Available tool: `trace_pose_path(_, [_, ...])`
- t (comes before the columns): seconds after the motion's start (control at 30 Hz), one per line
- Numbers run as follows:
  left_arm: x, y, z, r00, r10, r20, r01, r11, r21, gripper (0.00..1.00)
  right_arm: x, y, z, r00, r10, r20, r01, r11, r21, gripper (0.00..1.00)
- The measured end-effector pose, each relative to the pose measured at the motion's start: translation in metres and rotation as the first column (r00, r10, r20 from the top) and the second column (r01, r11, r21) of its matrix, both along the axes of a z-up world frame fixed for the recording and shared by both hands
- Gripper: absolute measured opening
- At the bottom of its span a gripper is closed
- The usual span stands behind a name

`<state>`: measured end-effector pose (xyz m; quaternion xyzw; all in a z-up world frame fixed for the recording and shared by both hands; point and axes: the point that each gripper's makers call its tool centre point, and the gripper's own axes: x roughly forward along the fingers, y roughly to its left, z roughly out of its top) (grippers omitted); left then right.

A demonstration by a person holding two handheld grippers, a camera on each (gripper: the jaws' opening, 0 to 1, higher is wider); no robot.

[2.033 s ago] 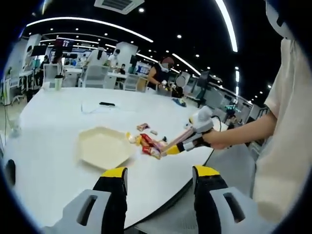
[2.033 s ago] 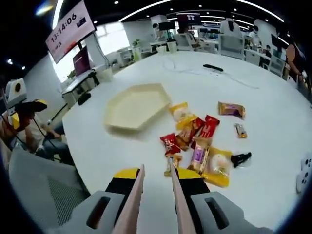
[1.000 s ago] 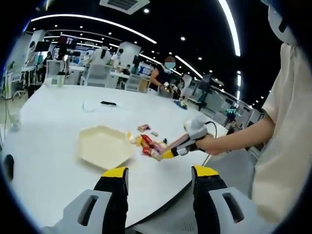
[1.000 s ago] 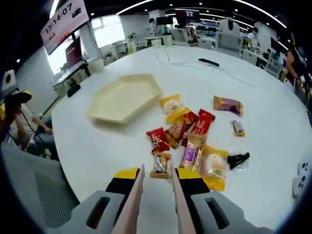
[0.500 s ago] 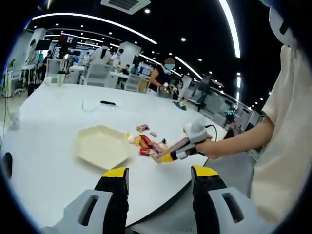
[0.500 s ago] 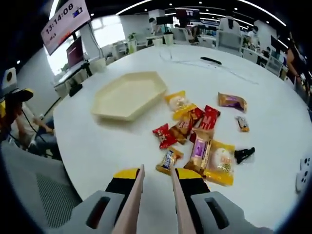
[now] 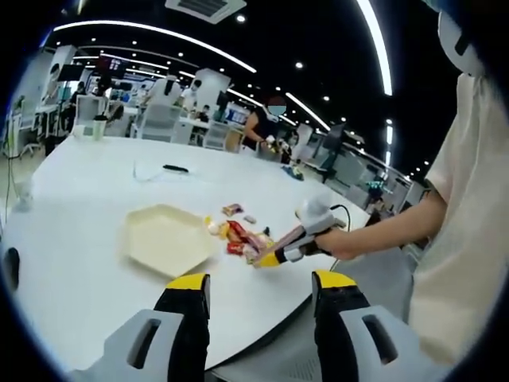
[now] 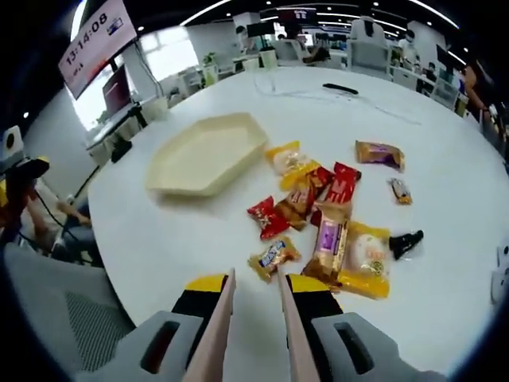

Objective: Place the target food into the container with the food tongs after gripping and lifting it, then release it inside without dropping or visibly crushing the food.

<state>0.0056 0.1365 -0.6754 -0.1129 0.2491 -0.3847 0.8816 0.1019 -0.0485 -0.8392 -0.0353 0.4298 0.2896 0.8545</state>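
Several wrapped snacks (image 8: pixel 328 223) lie in a loose pile on the round white table (image 8: pixel 175 247). A small gold and blue packet (image 8: pixel 273 256) lies nearest me, just ahead of the food tongs (image 8: pixel 256 280), whose two beige arms stand a little apart with nothing between them. My right gripper (image 8: pixel 258 288) is shut on the tongs. The cream hexagonal tray (image 8: pixel 208 153) sits beyond the pile to the left, with nothing in it. In the left gripper view my right gripper (image 7: pixel 269 256) reaches over the table edge to the snacks (image 7: pixel 235 231) beside the tray (image 7: pixel 163 239). My left gripper (image 7: pixel 261 288) hangs open, holding nothing.
A black clip (image 8: pixel 406 241) lies right of the pile. A black remote (image 8: pixel 342 88) and a thin cable (image 8: pixel 374 115) lie at the table's far side. A grey mesh chair (image 8: pixel 79 318) stands at the near edge. Desks, chairs and people fill the room behind.
The right gripper has edged toward the pile. The small gold and blue packet has turned from lengthwise to crosswise and now lies just past the tong tips. The left gripper stays put.
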Motion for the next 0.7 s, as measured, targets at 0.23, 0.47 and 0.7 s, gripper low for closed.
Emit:
trace_pose_path(0.23, [0.001, -0.003, -0.001, 1.000, -0.011, -0.003, 0.011, 1.000, -0.003, 0.50, -0.003, 0.001, -0.001, 0.999, 0.033, 0.005, -0.033, 0.999, -0.022, 0.28])
trace_pose_path(0.47, [0.002, -0.004, -0.002, 1.000, -0.020, -0.004, 0.020, 1.000, 0.000, 0.50, 0.000, -0.003, 0.008, 0.998, 0.050, 0.028, -0.049, 0.998, -0.027, 0.28])
trace_pose_path(0.7, [0.002, -0.007, -0.003, 1.000, -0.030, -0.004, 0.030, 1.000, 0.003, 0.49, 0.009, -0.009, 0.012, 0.996, 0.065, 0.056, -0.062, 0.996, -0.058, 0.28])
